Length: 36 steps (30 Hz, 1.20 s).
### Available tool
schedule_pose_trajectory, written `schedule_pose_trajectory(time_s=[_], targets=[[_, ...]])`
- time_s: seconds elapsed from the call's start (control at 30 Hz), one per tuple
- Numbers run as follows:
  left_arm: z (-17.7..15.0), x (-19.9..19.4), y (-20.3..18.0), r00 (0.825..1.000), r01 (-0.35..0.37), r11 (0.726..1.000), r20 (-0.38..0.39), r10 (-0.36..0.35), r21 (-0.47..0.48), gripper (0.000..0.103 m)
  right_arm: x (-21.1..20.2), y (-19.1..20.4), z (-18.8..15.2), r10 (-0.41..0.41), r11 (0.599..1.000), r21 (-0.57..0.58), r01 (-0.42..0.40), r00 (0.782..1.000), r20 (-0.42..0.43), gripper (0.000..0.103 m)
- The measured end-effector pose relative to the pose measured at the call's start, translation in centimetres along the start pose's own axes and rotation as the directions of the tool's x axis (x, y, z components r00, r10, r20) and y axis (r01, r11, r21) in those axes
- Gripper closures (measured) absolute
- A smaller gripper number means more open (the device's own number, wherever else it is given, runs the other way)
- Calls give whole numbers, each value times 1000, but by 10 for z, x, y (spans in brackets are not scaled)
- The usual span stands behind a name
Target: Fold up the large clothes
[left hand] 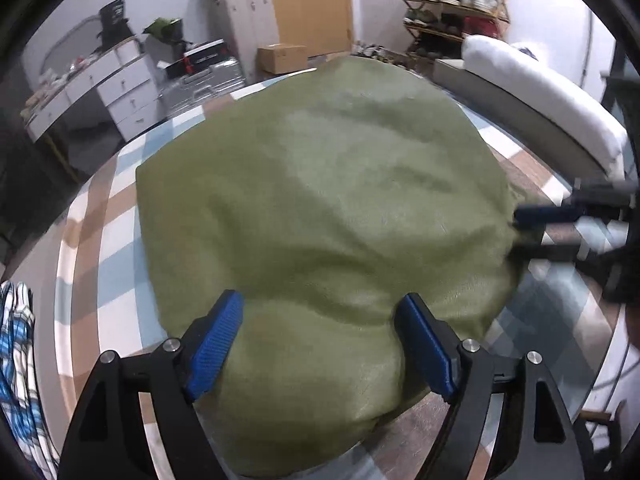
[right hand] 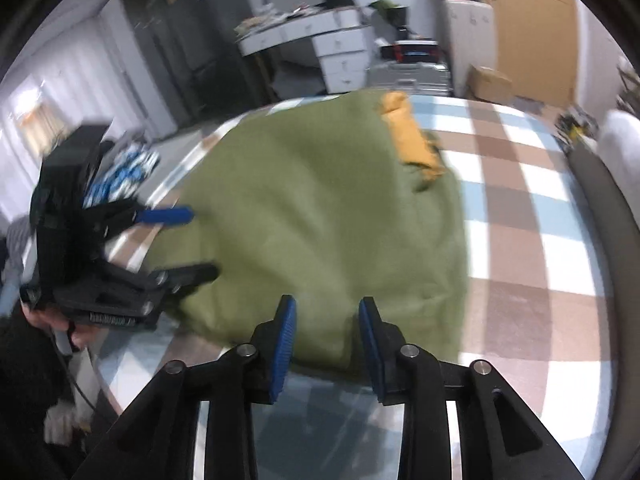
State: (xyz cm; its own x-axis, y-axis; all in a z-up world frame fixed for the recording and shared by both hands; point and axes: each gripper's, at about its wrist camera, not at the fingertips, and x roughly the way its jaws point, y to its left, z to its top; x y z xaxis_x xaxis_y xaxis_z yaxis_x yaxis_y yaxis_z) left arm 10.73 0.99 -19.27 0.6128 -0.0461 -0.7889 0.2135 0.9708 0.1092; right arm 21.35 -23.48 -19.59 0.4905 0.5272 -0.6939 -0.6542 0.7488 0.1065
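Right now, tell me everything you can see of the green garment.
The green garment is a large olive piece of soft, fleecy-looking cloth, folded into a rumpled, puffy heap on the checked tablecloth. A mustard-yellow part shows at its far edge in the right wrist view. The left gripper has its jaws wide open astride the near edge, pads not pressing. The right gripper is at another edge with its jaws apart; whether they touch the cloth is unclear.
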Motion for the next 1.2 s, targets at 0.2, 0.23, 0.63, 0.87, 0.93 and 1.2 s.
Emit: schedule_pose_trajectory(time_s=[0.2, 0.23, 0.63, 0.87, 0.93, 1.2], targets=[[-3, 1, -3, 1000, -21, 1000, 19, 21, 4, 24, 6, -10, 4, 55, 993, 105, -52, 998, -26, 61], [-6, -1, -2, 1000, -20, 1000, 21, 19, 1, 24, -2, -10, 6, 80, 991, 104, -80, 997, -4, 61], [-13, -18, 9, 997, 42, 999, 69, -41, -21, 24, -6, -24, 13, 129, 985, 124, -122, 990, -48, 61], [-18, -15, 113, 985, 170, 922, 101, -143, -349, 11, -27, -92, 61, 151, 959, 232, -165, 985, 79, 8], [-20, 9, 132, 971, 226, 871, 33, -236, -437, 12, -7, -110, 66, 176, 939, 292, -180, 984, 40, 8], [-15, 63, 135, 813, 501, 689, 14, -582, -524, 17, 70, -131, 63, 407, 849, 400, -346, 910, -76, 12]])
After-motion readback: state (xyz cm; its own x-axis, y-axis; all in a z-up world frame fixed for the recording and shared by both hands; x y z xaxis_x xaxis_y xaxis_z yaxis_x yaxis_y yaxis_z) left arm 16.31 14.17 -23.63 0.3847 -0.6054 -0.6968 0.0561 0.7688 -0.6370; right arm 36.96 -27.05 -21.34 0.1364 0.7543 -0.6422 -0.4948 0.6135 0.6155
